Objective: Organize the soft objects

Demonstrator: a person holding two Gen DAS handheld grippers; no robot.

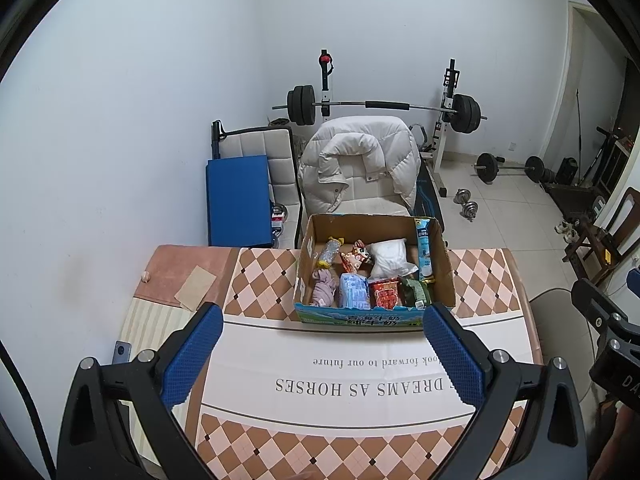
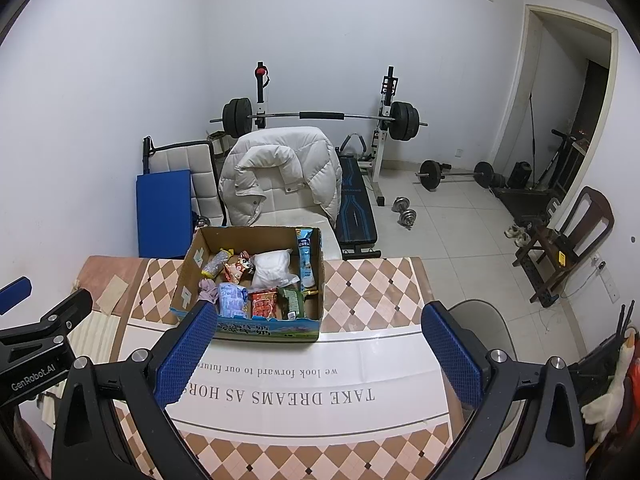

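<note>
A cardboard box (image 1: 440,258) (image 2: 186,268) stands at the table's far edge, full of soft items: a white bag (image 1: 389,256) (image 2: 273,267), a purple cloth (image 1: 323,287) (image 2: 208,289), a blue packet (image 1: 353,290) (image 2: 232,300), a red packet (image 1: 385,293) (image 2: 264,303), a green packet (image 1: 416,290) (image 2: 293,299) and a fox-print pouch (image 1: 355,255) (image 2: 239,267). My left gripper (image 1: 322,320) hovers open above the table, short of the box. My right gripper (image 2: 320,320) is also open, and nothing sits between its blue pads (image 2: 184,354).
A checked tablecloth (image 1: 360,364) (image 2: 304,380) with printed text covers the table. Behind it a chair holds a white puffer jacket (image 1: 356,160) (image 2: 280,168). A barbell rack (image 1: 380,106), dumbbells (image 2: 404,210) and a wooden chair (image 2: 572,240) stand on the tiled floor.
</note>
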